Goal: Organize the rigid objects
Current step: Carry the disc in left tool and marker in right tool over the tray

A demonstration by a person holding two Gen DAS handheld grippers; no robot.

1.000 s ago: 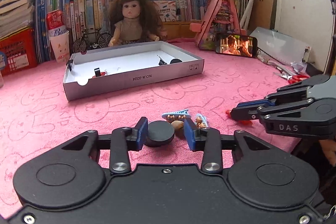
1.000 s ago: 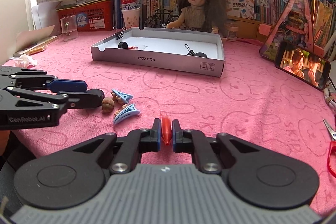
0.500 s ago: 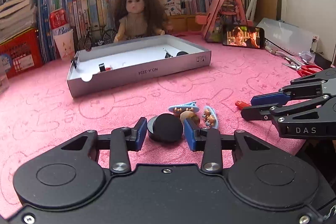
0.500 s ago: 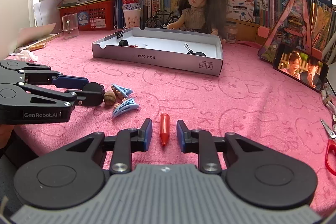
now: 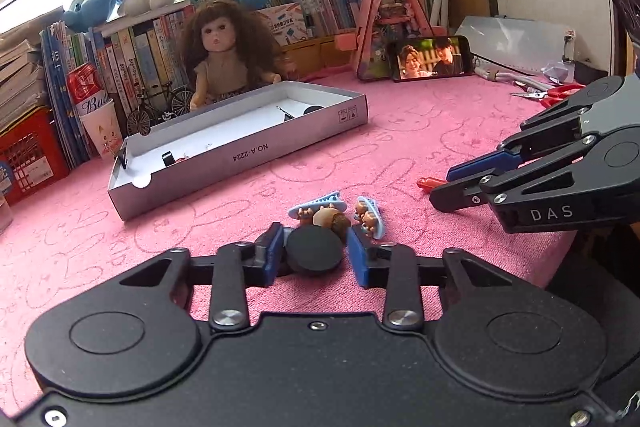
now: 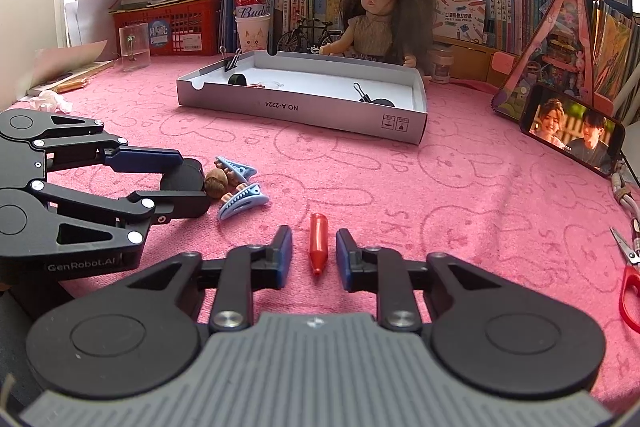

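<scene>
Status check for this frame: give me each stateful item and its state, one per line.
left gripper: closing around the black disc, right pad not touching yet.
right gripper: closing, red cap lying loose between its pads.
white box: open, lidless.
phone: screen on, propped up.
blue hair clips: closed, on the cloth.

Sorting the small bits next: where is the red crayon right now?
In the right wrist view the red crayon lies on the pink cloth between the right hand-held gripper's closing fingers, untouched, right of the blue hair clips.
</scene>
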